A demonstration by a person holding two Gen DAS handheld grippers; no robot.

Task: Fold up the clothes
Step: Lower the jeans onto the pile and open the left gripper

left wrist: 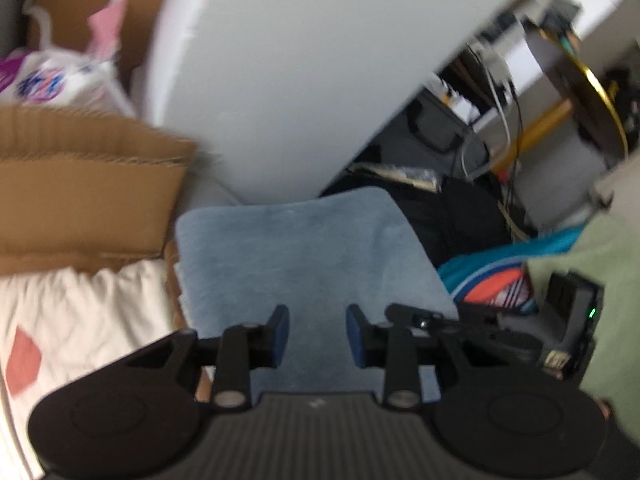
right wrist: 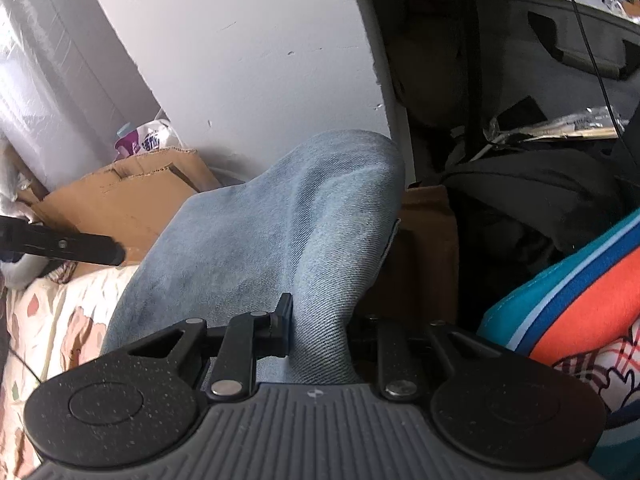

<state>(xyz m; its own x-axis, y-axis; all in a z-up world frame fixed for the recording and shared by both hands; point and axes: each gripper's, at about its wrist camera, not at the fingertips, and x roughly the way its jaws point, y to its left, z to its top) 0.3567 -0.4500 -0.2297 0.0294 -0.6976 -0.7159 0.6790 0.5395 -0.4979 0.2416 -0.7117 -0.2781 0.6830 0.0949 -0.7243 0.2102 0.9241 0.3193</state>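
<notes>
**Denim garment held over a patterned bedsheet**

Work surface: a cream bedsheet [right wrist: 52, 316] with pink and green shapes, spread below and to the left of the denim garment [right wrist: 280, 220]. Same sheet visible in the left wrist view [left wrist: 80, 312], lower left of the garment [left wrist: 304, 252].

Left gripper [left wrist: 318, 334]: jaws apart, blue pads [left wrist: 282, 334] clear of one another, nothing between them; positioned just above the near edge of the garment, which lies flat and folded beneath. Contact with the cloth: cannot tell, view blurred.

Right gripper [right wrist: 316, 328]: closed on a raised ridge of the denim garment; cloth fills the gap between the fingers and rises beyond them into a rounded hump. Right finger hidden behind the fabric.

Surroundings, relative to the garment:
- Behind: a white wall [right wrist: 248, 52], scuffed and chipped along its corner edge.
- Behind left: flattened cardboard [right wrist: 128, 196]; also seen in the left wrist view [left wrist: 84, 184].
- Beyond the cardboard: a white and purple plastic bag [right wrist: 146, 140] with printed writing, not legible.
- Far left: a roll of clear film [right wrist: 36, 72].
- Right: a teal, blue and orange cloth [right wrist: 572, 296] with a plaid patch beneath.
- Behind right: dark bags and cables [right wrist: 540, 200].
- Far right in the left wrist view: a green sleeve [left wrist: 604, 256].

Markings: none readable.
</notes>
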